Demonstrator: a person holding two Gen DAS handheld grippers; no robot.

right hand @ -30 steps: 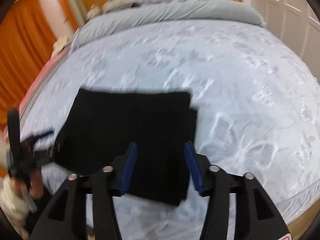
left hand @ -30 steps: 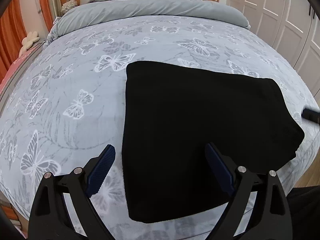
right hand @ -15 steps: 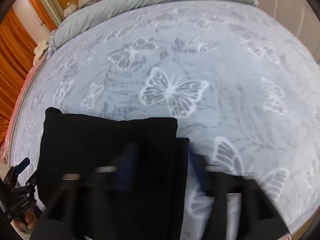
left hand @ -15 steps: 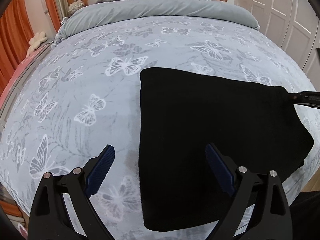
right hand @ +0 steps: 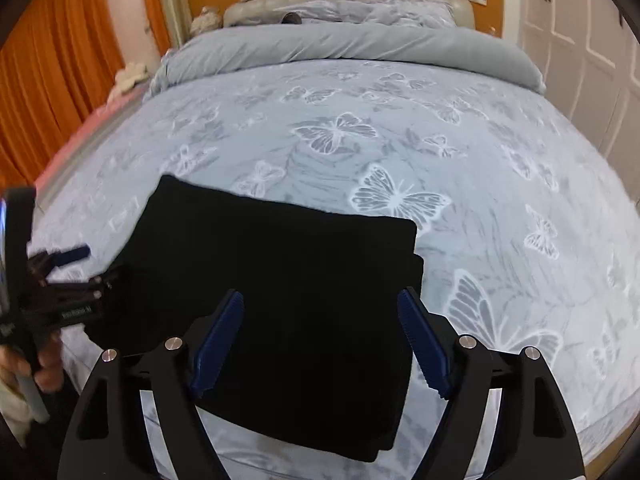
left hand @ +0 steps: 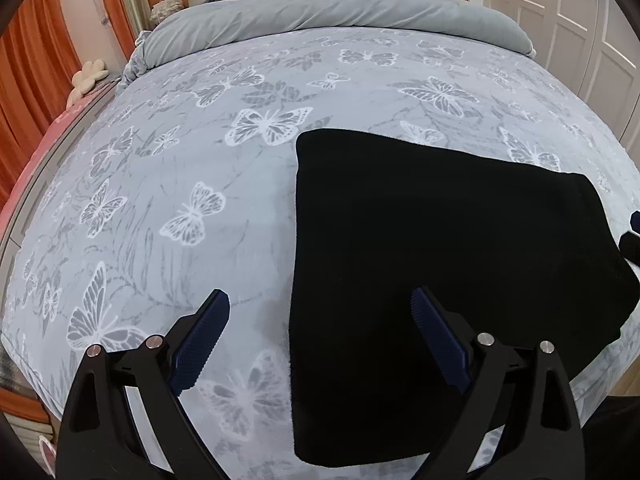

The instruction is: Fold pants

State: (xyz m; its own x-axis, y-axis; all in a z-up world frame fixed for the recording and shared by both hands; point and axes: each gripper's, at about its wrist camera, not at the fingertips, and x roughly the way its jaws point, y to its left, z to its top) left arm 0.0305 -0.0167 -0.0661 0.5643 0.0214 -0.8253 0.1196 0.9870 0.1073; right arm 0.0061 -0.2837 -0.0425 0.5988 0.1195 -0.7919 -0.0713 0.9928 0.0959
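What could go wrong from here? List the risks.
1. The pants lie close to the bed's near edge; a nudge could slide them off.
2. The layers at the right side look uneven, so another fold may come out crooked.
3. The right tool is closing with nothing between its jaws above the pants; lower down, it might pinch only the top layer.

Black pants (left hand: 440, 240), folded flat rectangle, near bed's foot edge
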